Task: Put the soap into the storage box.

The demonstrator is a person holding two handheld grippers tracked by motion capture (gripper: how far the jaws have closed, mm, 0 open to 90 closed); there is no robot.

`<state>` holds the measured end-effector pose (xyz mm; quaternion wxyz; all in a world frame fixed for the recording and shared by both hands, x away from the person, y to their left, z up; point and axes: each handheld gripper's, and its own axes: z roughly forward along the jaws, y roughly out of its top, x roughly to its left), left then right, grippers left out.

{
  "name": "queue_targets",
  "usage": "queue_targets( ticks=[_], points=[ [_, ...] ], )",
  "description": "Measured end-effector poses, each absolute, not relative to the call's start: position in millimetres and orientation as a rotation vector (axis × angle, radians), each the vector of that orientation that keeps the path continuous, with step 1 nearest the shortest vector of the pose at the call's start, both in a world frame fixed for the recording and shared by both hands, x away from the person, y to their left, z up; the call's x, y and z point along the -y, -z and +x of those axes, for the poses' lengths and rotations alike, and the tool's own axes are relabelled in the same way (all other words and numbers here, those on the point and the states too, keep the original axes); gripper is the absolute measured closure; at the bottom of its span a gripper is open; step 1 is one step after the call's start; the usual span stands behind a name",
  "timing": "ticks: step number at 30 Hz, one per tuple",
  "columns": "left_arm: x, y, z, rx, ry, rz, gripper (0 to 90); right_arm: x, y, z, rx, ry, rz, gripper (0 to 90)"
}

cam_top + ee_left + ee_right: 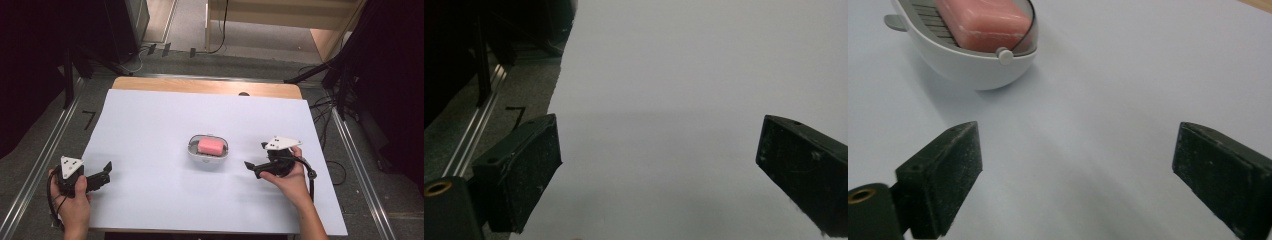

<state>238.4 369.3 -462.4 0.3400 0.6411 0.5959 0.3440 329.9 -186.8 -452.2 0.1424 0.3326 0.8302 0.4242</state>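
High view: both hand-held grippers, left (pixel 106 172) and right (pixel 256 157), low, spread, empty.

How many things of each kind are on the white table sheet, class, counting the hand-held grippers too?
Soap bar: 1
Soap dish: 1
Grippers: 2, left gripper and right gripper
Total: 4

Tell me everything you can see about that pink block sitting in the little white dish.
The pink block looks like a bar of soap: rectangular with rounded edges, smooth and slightly glossy, whole as far as can be seen. It lies flat on the grey slatted insert of a white oval soap dish near the middle of the white-covered table. Only the dish touches it; both grippers are apart from it.
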Motion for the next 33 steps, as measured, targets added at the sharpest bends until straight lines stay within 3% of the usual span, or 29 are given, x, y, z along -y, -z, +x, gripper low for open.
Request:
queue_targets(
  ticks=[6,33],
  points=[
    [-369,462,238,-1.548,-0.896,1.669,4.3,200,458,323,-2.374,-1.231,1.027,0.0],
    [-369,463,238,-1.548,-0.899,1.667,4.3,264,475,287,-2.251,-1.209,1.208,0.0]
  ],
)
